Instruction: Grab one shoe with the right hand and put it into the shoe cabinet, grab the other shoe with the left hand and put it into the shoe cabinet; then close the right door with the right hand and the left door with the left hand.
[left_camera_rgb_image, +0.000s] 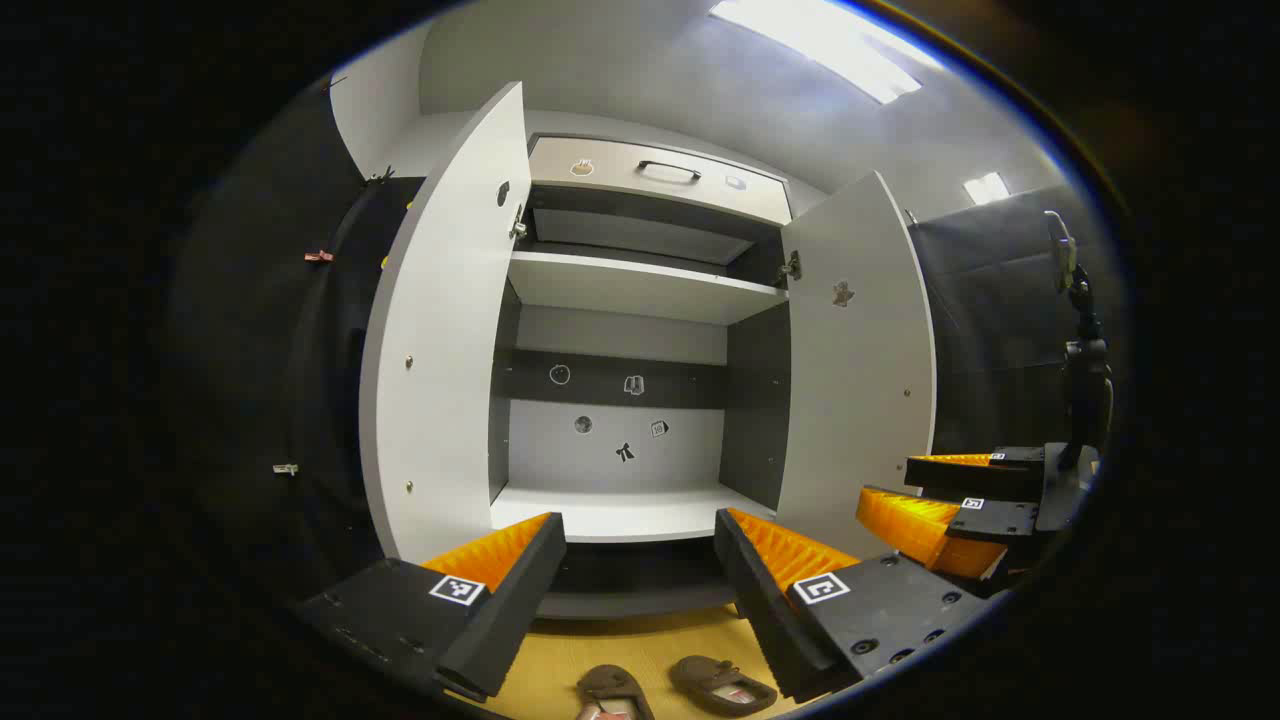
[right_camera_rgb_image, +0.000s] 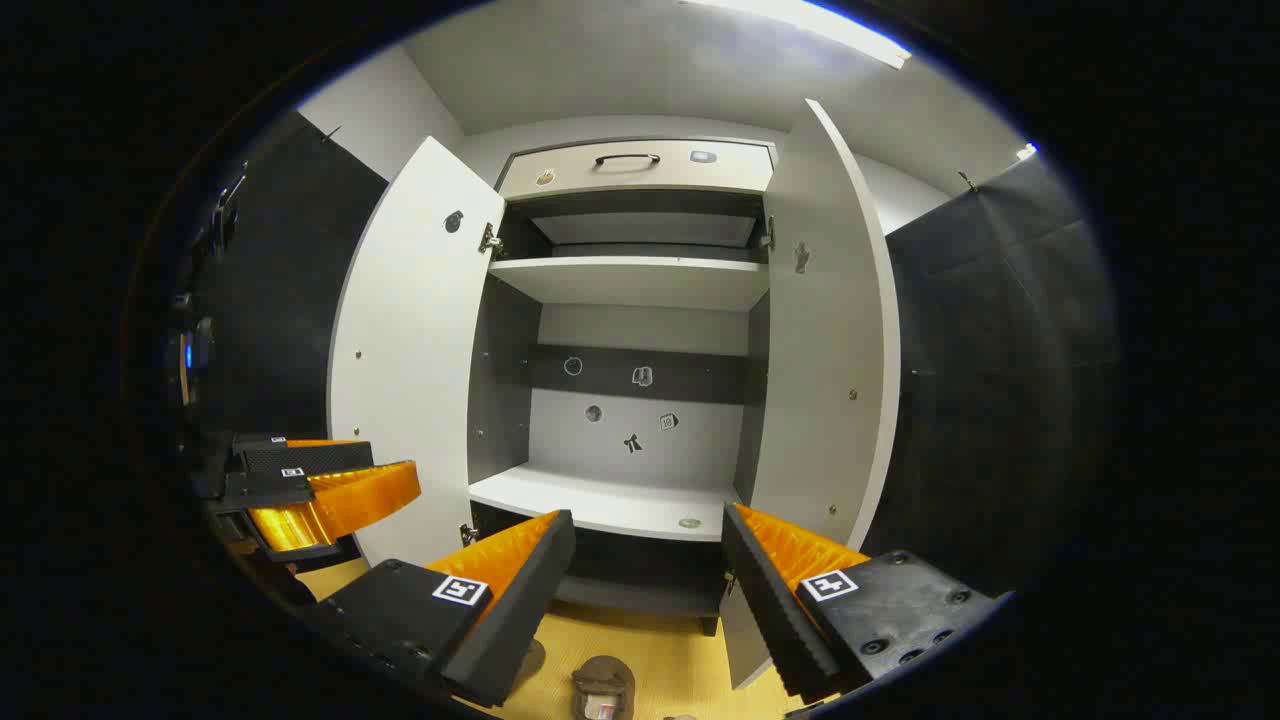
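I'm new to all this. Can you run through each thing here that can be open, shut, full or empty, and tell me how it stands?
Left door: swung open.
Right door: swung open.
Drawer: pushed shut.
Lower shelf: no shoes on it.
Upper shelf: bare.
Shoes: both on the floor, outside the cabinet.
Left gripper: open, holding nothing.
Right gripper: open, holding nothing.

Bright ceiling light panels (left_camera_rgb_image: 815, 45) glare overhead. The shoe cabinet (right_camera_rgb_image: 640, 330) interior is evenly lit and sharp; fisheye distortion bows its doors, and the edges darken.
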